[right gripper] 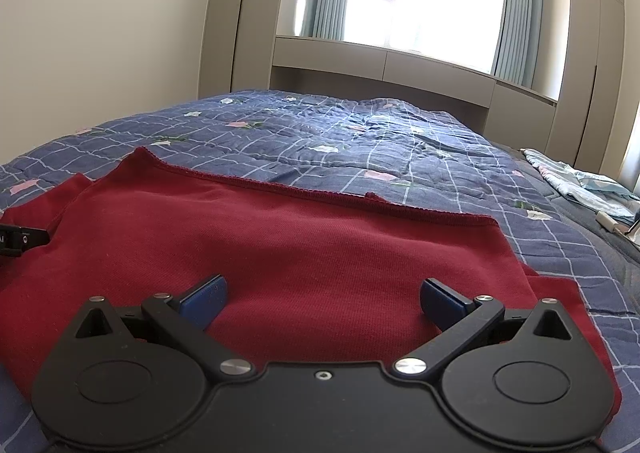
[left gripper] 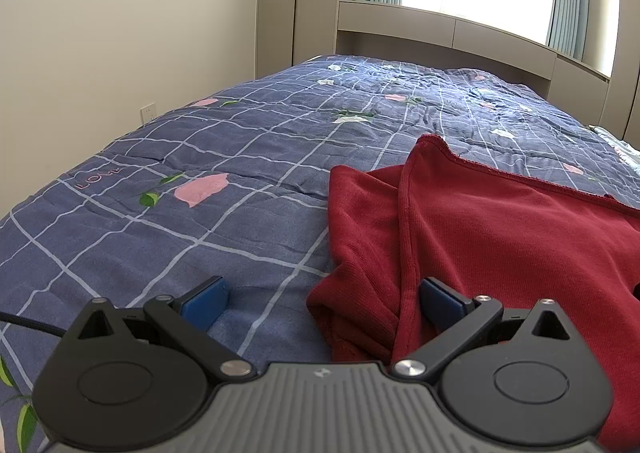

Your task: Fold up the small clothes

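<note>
Left hand-held gripper [left gripper: 324,303] low over the bed [left gripper: 160,213], jaws wide, holding nothing; bunched side edge of red garment [left gripper: 480,237] lies between its fingers, likely lined up for a pinch. Right hand-held gripper [right gripper: 324,303] also wide and empty, poised over the garment's spread middle, hem ahead.

Bare quilt [left gripper: 120,237] left of garment [left gripper: 500,237]

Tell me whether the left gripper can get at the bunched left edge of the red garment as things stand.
Probably yes. The left gripper is open, and the red garment has its bunched edge lying between the fingers on the quilt, with nothing in the way.
</note>
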